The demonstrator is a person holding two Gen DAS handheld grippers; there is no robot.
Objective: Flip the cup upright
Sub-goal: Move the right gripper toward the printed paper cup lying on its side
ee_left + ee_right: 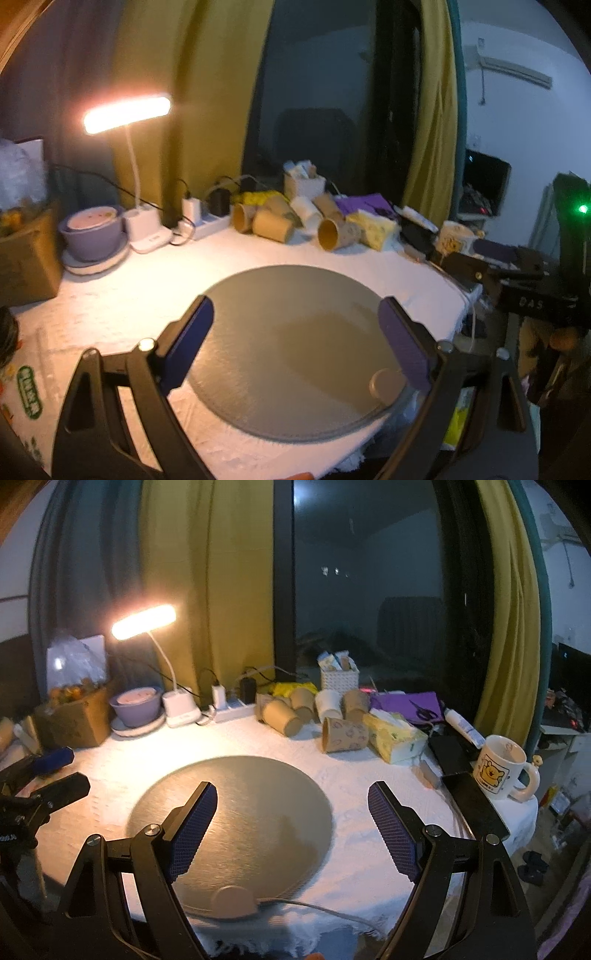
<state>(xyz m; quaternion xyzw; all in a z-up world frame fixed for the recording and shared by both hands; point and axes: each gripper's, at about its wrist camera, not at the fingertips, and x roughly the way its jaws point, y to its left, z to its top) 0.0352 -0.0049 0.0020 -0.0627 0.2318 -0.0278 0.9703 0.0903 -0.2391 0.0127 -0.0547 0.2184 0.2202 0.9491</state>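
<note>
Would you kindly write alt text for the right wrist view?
The open right gripper hovers over a round grey mat on a white cloth-covered table. Behind it, brown paper cups lie tipped over near a lit desk lamp and an upright cartoon mug.

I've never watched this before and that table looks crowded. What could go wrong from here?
The paper cups lie packed in a heap, so the open right tongs could nudge neighbours while grabbing one. The mug stands near the table edge and might get knocked off. A cable trails across the front and could snag.
</note>
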